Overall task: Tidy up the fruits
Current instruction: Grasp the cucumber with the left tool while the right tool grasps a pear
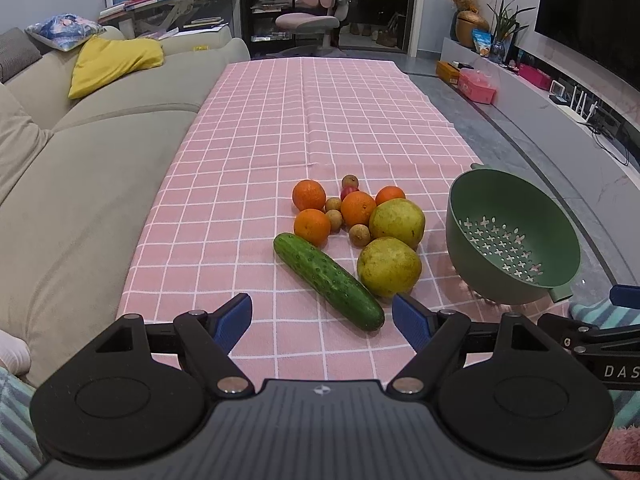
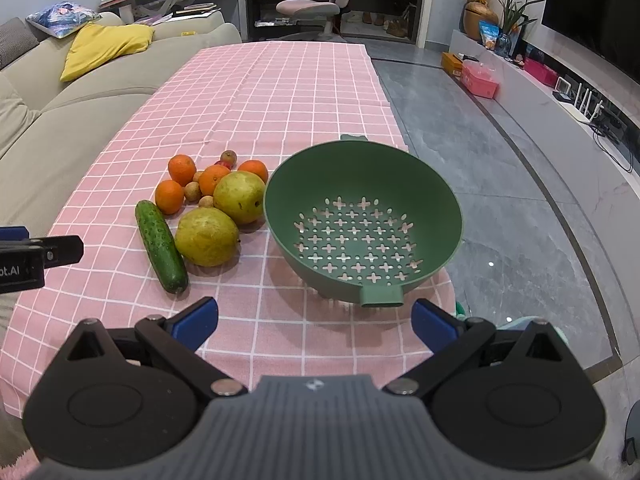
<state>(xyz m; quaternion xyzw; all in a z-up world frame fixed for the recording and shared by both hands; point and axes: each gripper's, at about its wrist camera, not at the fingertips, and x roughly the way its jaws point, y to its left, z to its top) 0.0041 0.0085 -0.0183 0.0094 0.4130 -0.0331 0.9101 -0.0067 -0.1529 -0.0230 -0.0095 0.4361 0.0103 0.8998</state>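
A pile of fruit lies on the pink checked tablecloth point(image 1: 280, 120): a cucumber point(image 1: 328, 280) point(image 2: 161, 246), two yellow-green pears point(image 1: 389, 267) point(image 2: 207, 236), several oranges point(image 1: 312, 227) point(image 2: 169, 197) and several small brown fruits point(image 1: 359, 235). An empty green colander point(image 1: 514, 240) point(image 2: 362, 224) stands to their right at the table's edge. My left gripper point(image 1: 322, 320) is open and empty, just short of the cucumber's near end. My right gripper point(image 2: 315, 316) is open and empty, just short of the colander's near handle.
A beige sofa point(image 1: 80, 180) runs along the table's left side. Grey floor point(image 2: 520, 200) and a low TV bench point(image 2: 560, 112) lie to the right. The table's right edge is close to the colander. The other gripper shows at each view's side edge point(image 2: 40, 256).
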